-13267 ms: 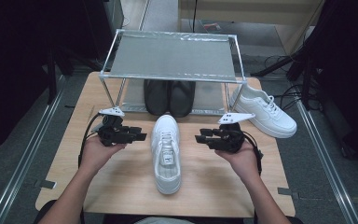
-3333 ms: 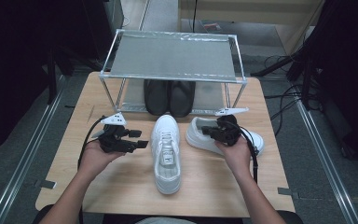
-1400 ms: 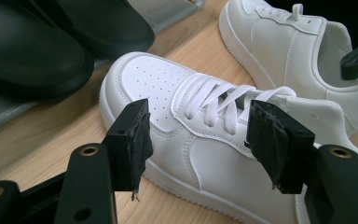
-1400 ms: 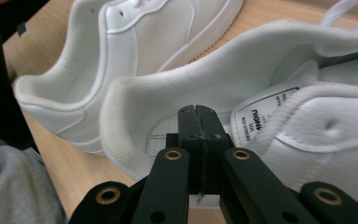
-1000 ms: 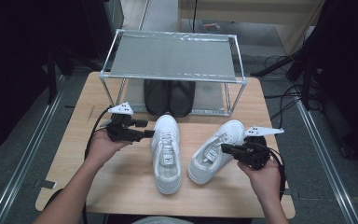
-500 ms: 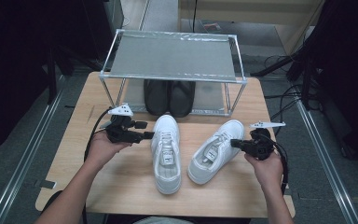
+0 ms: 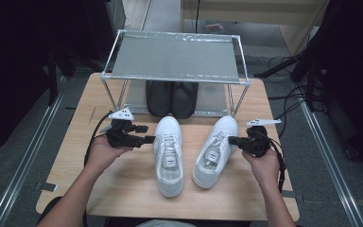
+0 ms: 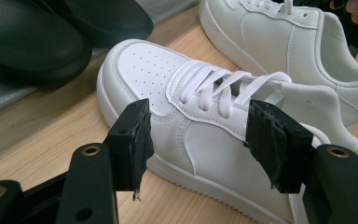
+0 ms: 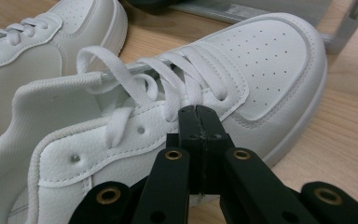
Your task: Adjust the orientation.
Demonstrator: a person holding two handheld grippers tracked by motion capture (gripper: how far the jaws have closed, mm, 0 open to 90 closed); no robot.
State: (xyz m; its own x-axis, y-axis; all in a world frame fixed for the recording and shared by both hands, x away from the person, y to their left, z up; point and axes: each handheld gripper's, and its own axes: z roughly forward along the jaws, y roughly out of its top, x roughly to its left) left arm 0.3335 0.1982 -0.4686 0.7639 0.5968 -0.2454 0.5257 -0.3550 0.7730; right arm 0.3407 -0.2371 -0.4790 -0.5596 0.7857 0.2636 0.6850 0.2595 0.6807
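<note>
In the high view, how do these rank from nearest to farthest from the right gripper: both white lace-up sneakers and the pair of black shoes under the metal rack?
1. White sneaker on the right, beside the right gripper.
2. White sneaker in the middle, farther left.
3. Pair of black shoes, at the back under the metal rack.

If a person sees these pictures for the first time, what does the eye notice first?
Two white sneakers stand out at the middle of the wooden table: the left sneaker and the right sneaker, toes toward the metal rack. The left gripper, open, faces one; the right gripper, shut, is against the other. Black shoes sit under the rack.
</note>
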